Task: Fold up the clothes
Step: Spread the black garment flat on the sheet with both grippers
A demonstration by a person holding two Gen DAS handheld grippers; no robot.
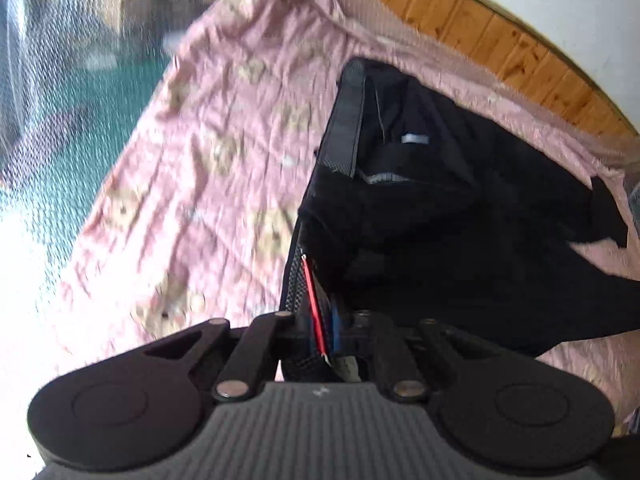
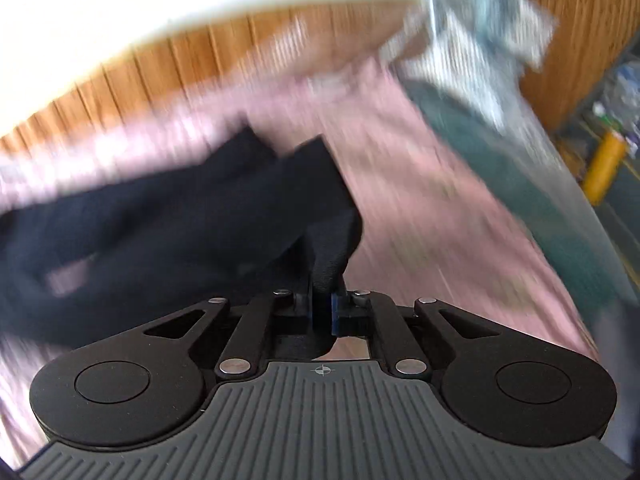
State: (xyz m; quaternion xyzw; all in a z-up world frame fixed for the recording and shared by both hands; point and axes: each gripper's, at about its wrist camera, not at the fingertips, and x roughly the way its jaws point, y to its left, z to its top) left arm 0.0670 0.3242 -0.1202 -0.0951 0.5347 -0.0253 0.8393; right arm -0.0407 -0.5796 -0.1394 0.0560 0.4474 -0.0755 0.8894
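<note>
A black garment [image 1: 440, 216] with a wide elastic waistband [image 1: 346, 120] hangs over a pink bed sheet with bear prints [image 1: 224, 152]. My left gripper [image 1: 320, 312] is shut on the garment's waistband edge and holds it above the bed. In the right wrist view the same black garment [image 2: 160, 220] stretches to the left, blurred by motion. My right gripper [image 2: 324, 312] is shut on another part of the garment's edge, above the pink sheet [image 2: 420, 200].
A wood-panelled wall [image 1: 480, 28] runs behind the bed, also in the right wrist view [image 2: 160, 64]. A white mosquito net [image 1: 52, 80] hangs at the left, over a green floor [image 1: 80, 160]. A yellow object [image 2: 604, 164] stands at the right.
</note>
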